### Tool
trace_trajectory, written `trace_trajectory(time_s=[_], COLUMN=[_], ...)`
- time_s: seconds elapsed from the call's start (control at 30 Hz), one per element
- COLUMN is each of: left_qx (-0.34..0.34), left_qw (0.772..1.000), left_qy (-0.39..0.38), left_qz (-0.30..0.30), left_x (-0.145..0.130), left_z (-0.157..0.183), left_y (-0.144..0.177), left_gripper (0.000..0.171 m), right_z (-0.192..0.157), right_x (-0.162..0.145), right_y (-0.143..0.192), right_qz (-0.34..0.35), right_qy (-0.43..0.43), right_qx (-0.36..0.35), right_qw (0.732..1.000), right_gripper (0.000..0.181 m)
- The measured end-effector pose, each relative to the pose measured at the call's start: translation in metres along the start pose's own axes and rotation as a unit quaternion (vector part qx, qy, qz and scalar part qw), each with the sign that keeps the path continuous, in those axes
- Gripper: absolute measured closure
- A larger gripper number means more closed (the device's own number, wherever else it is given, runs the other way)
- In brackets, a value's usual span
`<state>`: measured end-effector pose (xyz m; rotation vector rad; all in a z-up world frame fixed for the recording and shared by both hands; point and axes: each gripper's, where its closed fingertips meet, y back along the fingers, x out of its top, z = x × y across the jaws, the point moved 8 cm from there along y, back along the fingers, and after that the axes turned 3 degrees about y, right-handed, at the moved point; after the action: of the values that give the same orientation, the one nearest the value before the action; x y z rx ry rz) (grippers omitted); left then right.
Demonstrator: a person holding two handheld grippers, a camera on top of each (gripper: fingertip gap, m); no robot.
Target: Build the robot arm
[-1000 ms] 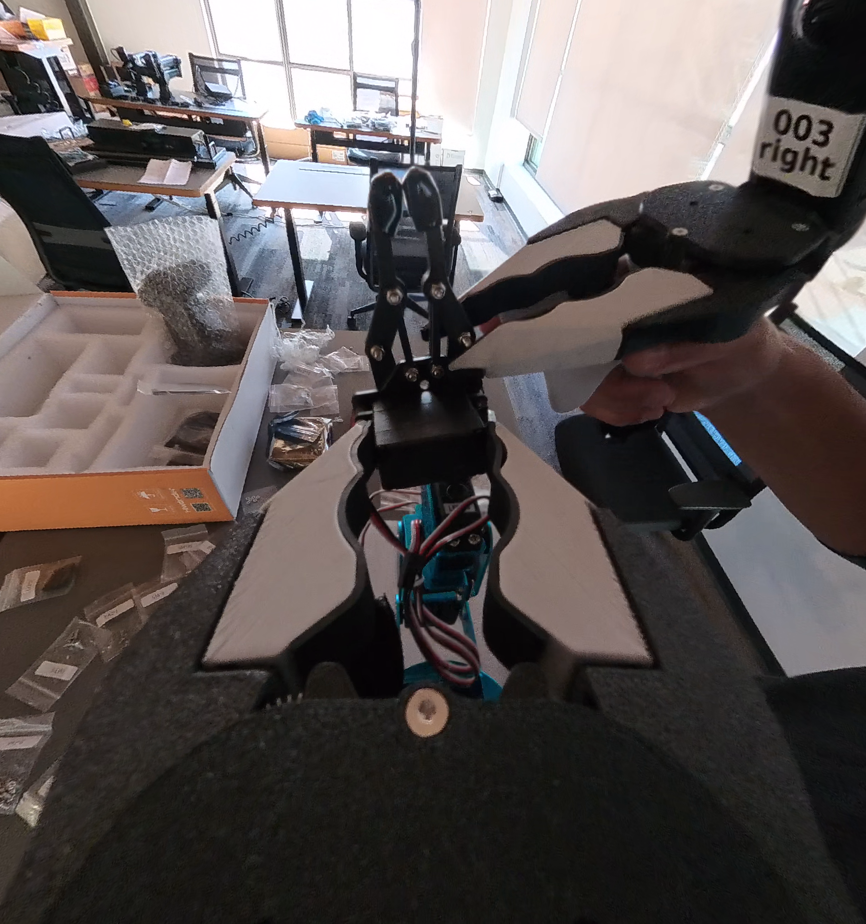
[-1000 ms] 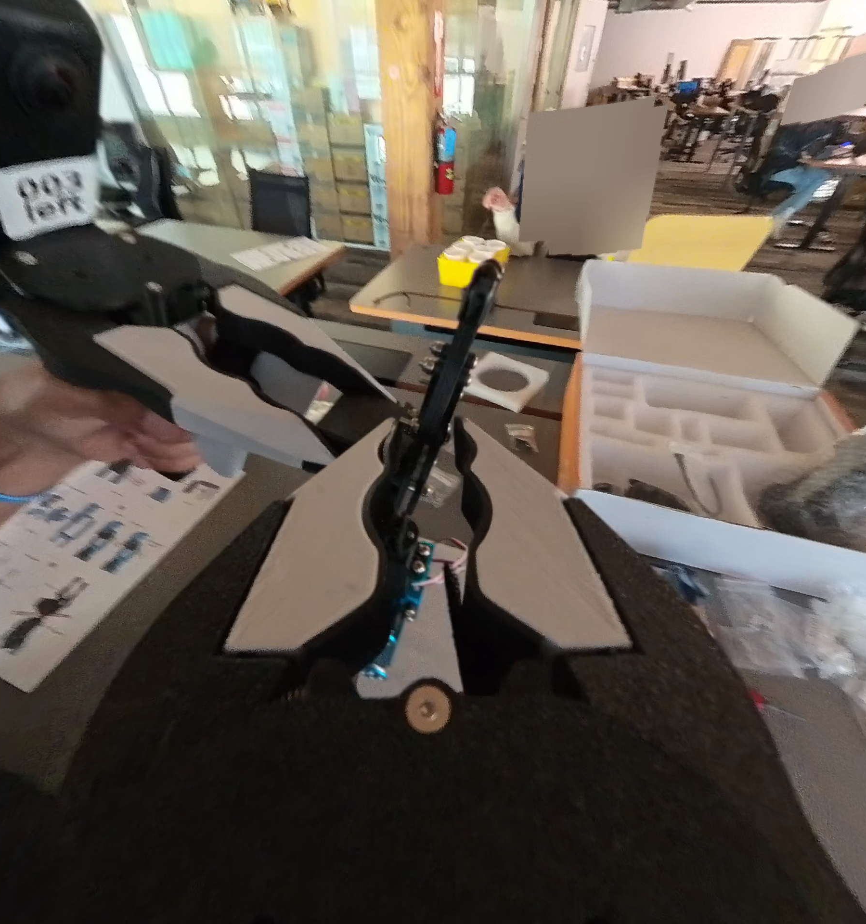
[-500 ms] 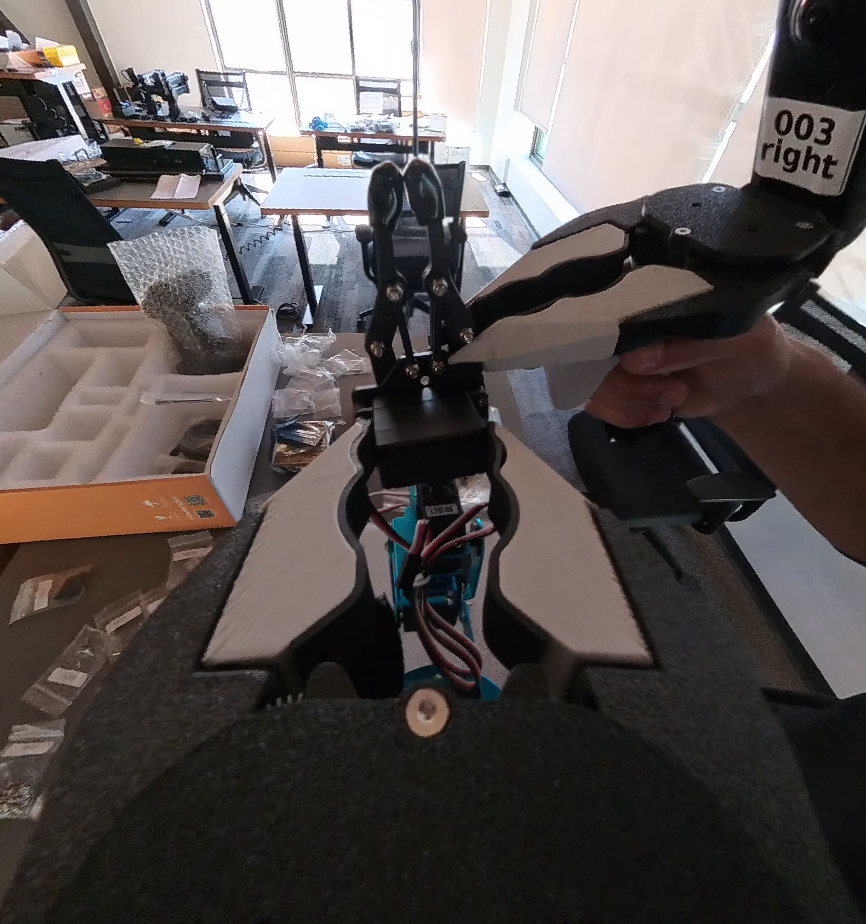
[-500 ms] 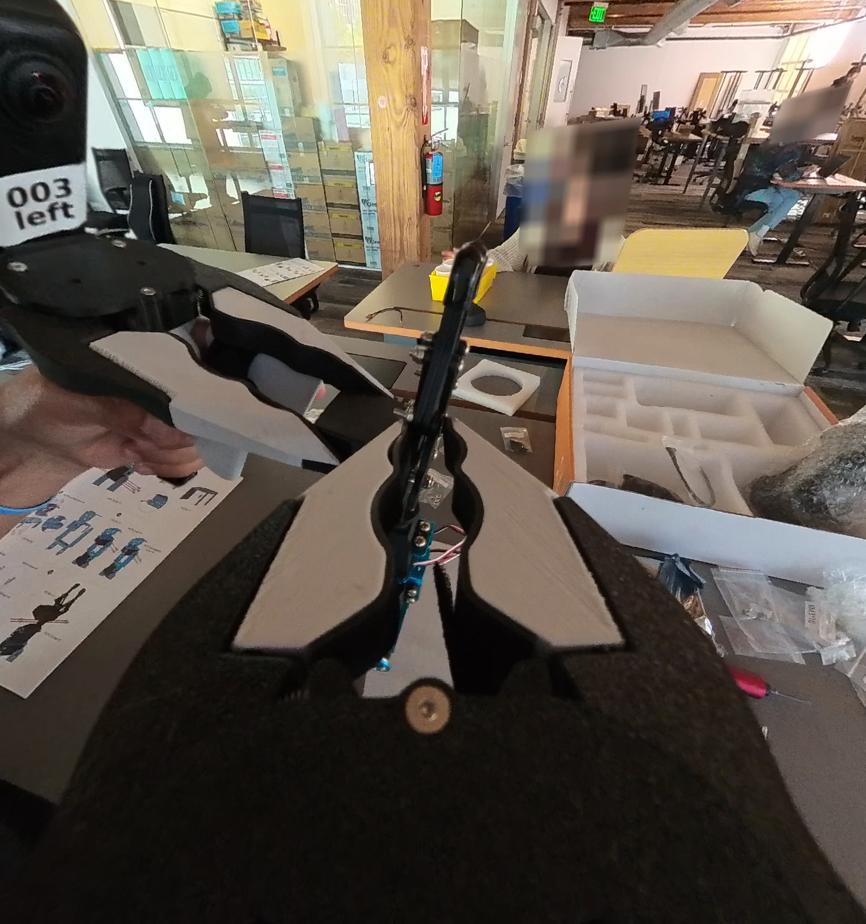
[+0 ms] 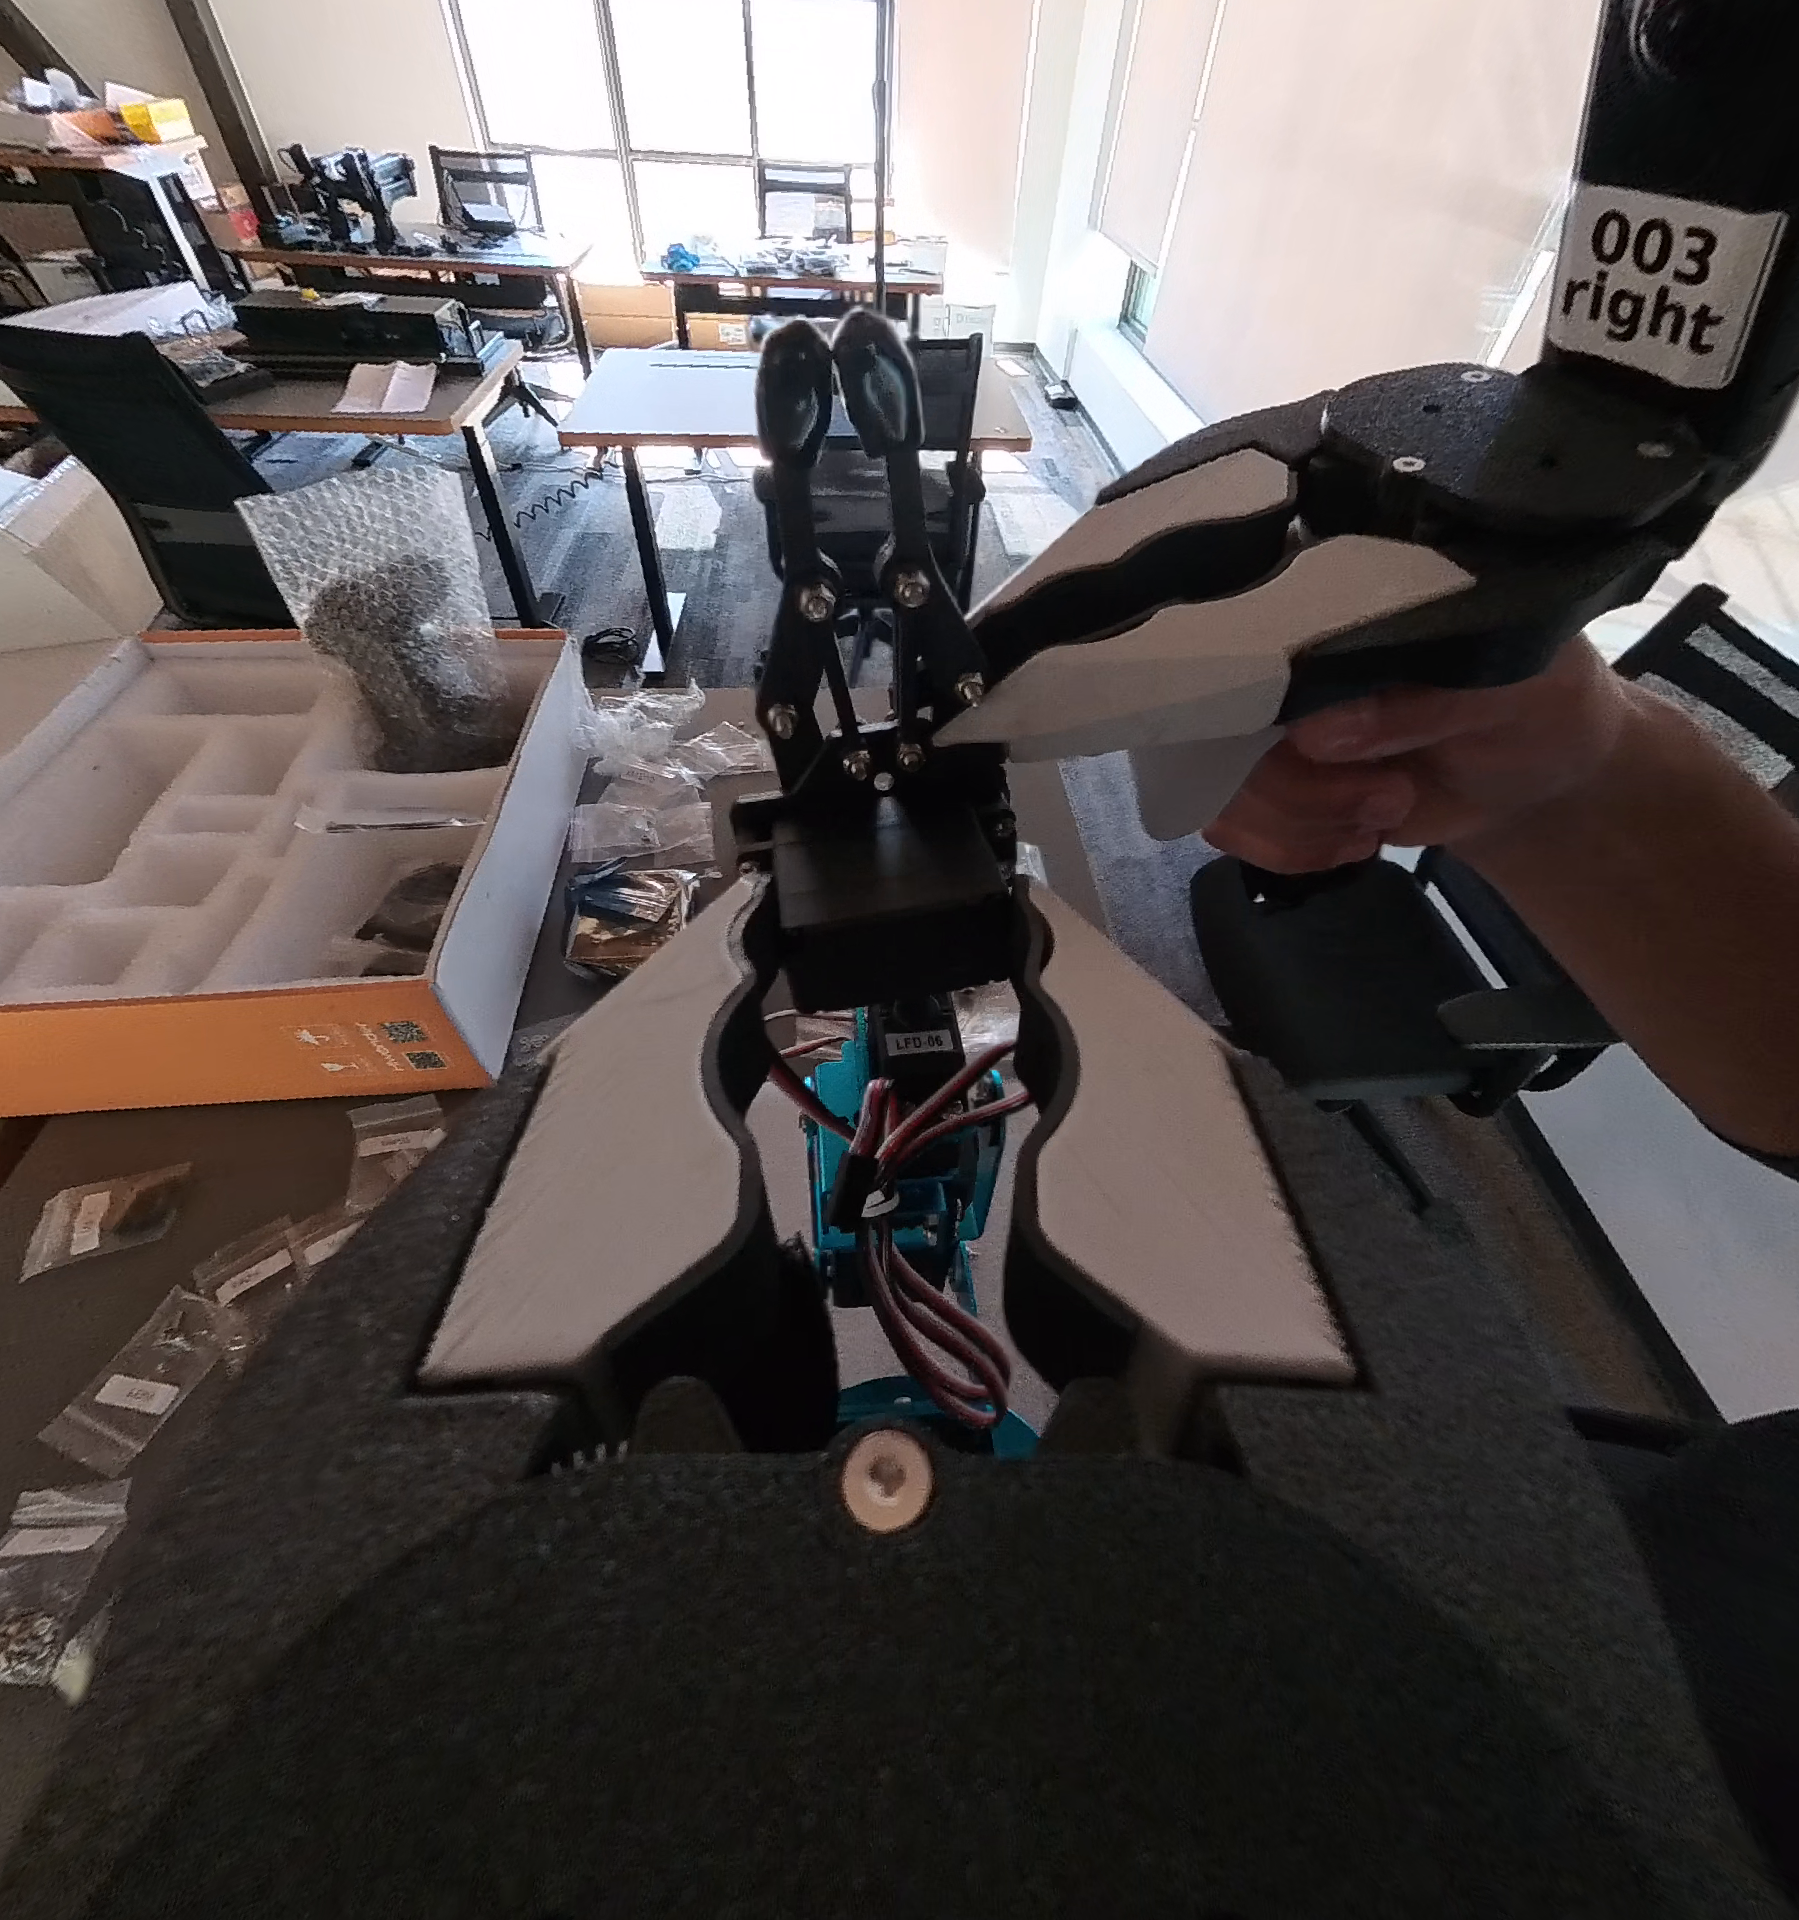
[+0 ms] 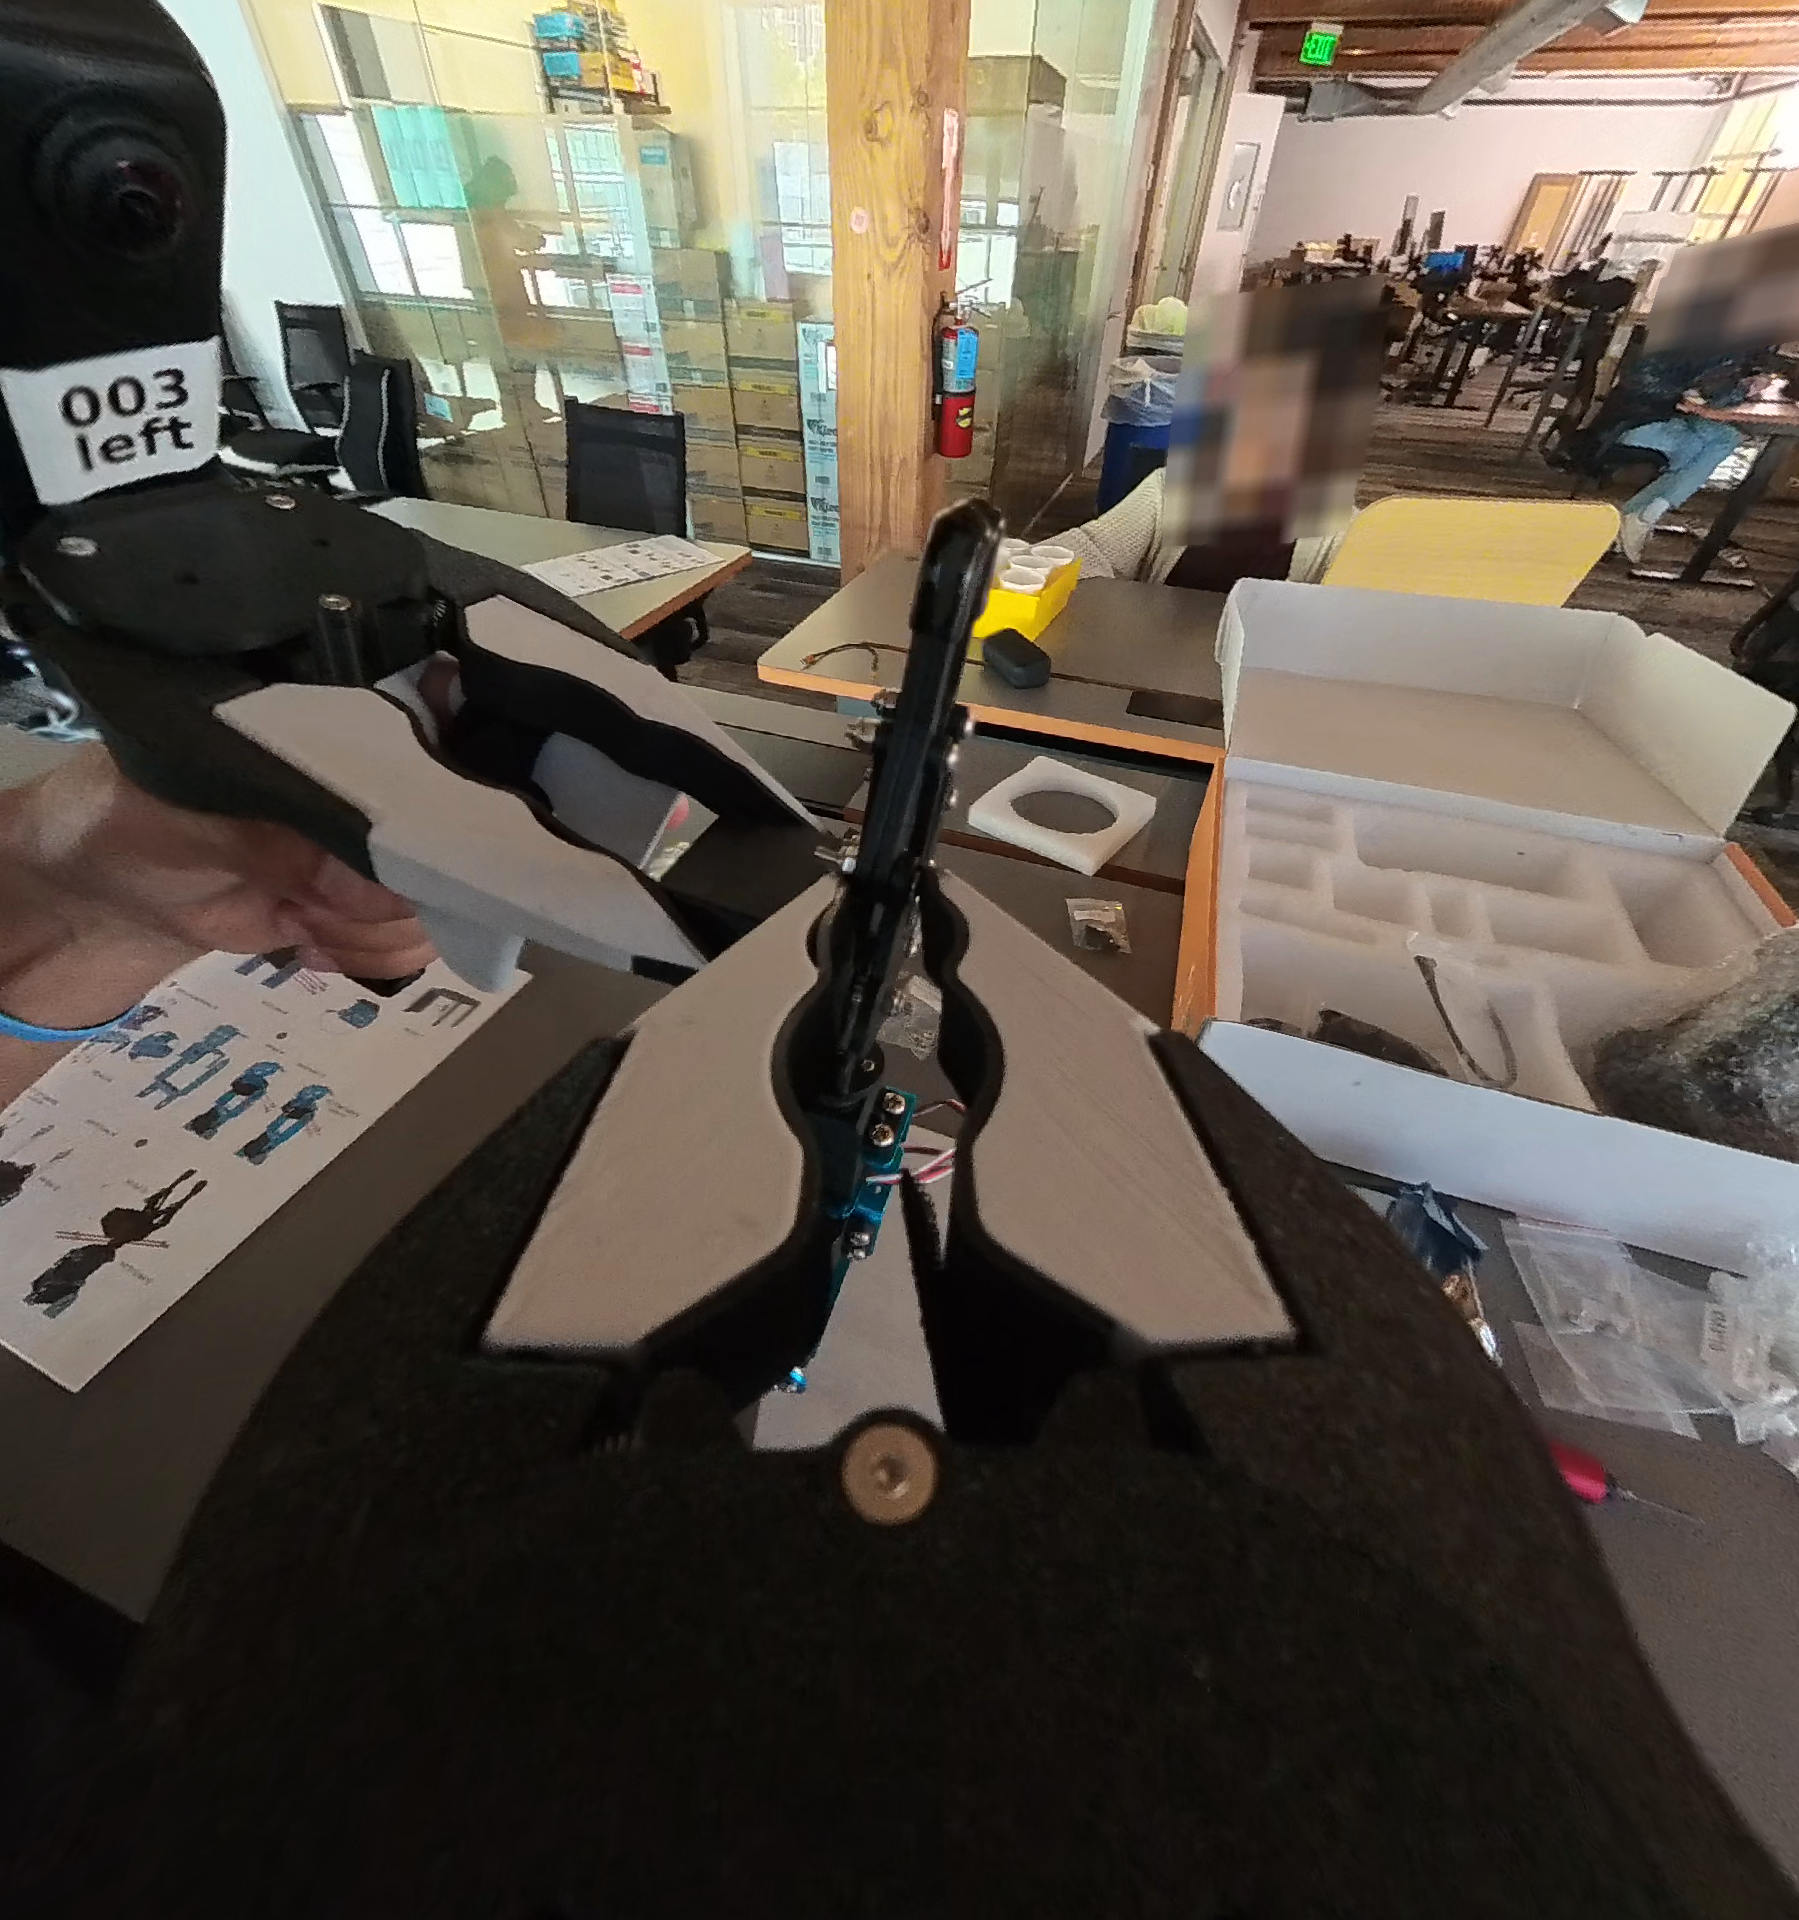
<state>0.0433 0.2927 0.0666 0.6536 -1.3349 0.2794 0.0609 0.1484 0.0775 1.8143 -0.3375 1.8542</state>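
A small robot arm, with a black claw (image 5: 879, 395) on top, a black servo block and a teal body (image 5: 843, 1153) with red-and-white wires, stands upright between my grippers. My left gripper (image 5: 890, 883) is shut on the black servo block under the claw. My right gripper (image 5: 957, 675) comes in from the right and is shut on the claw's linkage just above. In the right wrist view the claw (image 6: 942, 644) shows edge-on, clamped by my right gripper (image 6: 879, 883), with my left gripper (image 6: 760, 894) at its left side. The arm's base is hidden.
An open orange-and-white box (image 5: 479, 894) with a foam insert lies on the table (image 5: 271, 1153) and also shows in the right wrist view (image 6: 1201, 904). A bubble-wrapped bundle (image 5: 396, 613) leans in it. Small parts bags (image 5: 136, 1392), a printed sheet (image 6: 178, 1122), a foam square (image 6: 1061, 821) and a red-handled tool (image 6: 1581, 1475) lie around. Both grippers' tips are close together, under 4 cm apart.
Both grippers have kept their hold on the small robot arm. The right wrist view has swung a little and steadied from blur. The held arm has barely shifted.
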Motion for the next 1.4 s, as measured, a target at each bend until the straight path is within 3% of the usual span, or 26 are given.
trace_trajectory(time_s=[0.1, 0.17, 0.3, 0.4, 0.57, 0.73, 0.8, 0.87, 0.97, 1.2, 1.4], left_qx=[-0.011, -0.019, -0.026, -0.021, -0.039, -0.054, -0.047, -0.042, -0.041, -0.012, 0.014], left_qw=[1.0, 1.0, 1.0, 1.0, 0.999, 0.998, 0.998, 0.999, 0.999, 0.998, 0.998], left_qy=[0.005, 0.004, -0.01, -0.006, 0.001, 0.004, 0.008, 0.012, 0.011, -0.021, -0.022], left_qz=[0.001, 0.001, -0.004, -0.005, -0.021, -0.029, -0.029, -0.027, -0.027, -0.066, -0.061], left_x=[-0.001, -0.002, -0.003, -0.001, 0.002, 0.002, 0.0, -0.001, -0.002, 0.002, 0.003], left_z=[-0.001, -0.001, 0.0, -0.006, -0.012, -0.012, -0.013, -0.014, -0.013, -0.003, -0.001], left_y=[-0.001, -0.001, -0.004, -0.001, 0.003, 0.004, 0.004, 0.005, 0.006, 0.002, 0.001], left_gripper=[0.128, 0.128, 0.128, 0.127, 0.127, 0.127, 0.127, 0.127, 0.127, 0.127, 0.127], right_z=[0.003, 0.01, 0.03, 0.05, 0.042, 0.038, 0.036, 0.034, 0.033, 0.029, 0.029], right_x=[-0.004, -0.012, -0.035, -0.047, -0.073, -0.075, -0.074, -0.074, -0.075, -0.071, -0.073], right_y=[0.004, 0.009, 0.006, 0.002, -0.028, -0.051, -0.054, -0.054, -0.055, -0.055, -0.054], right_qz=[0.02, 0.044, 0.1, 0.151, 0.11, 0.12, 0.133, 0.144, 0.151, 0.143, 0.15], right_qy=[0.034, 0.06, -0.026, -0.079, -0.074, -0.079, -0.072, -0.069, -0.072, -0.043, -0.044], right_qx=[0.029, 0.066, 0.214, 0.254, 0.327, 0.401, 0.424, 0.44, 0.448, 0.431, 0.411], right_qw=[0.999, 0.995, 0.971, 0.952, 0.936, 0.905, 0.893, 0.884, 0.878, 0.89, 0.898], right_gripper=[0.169, 0.158, 0.137, 0.141, 0.134, 0.138, 0.149, 0.16, 0.16, 0.161, 0.161])
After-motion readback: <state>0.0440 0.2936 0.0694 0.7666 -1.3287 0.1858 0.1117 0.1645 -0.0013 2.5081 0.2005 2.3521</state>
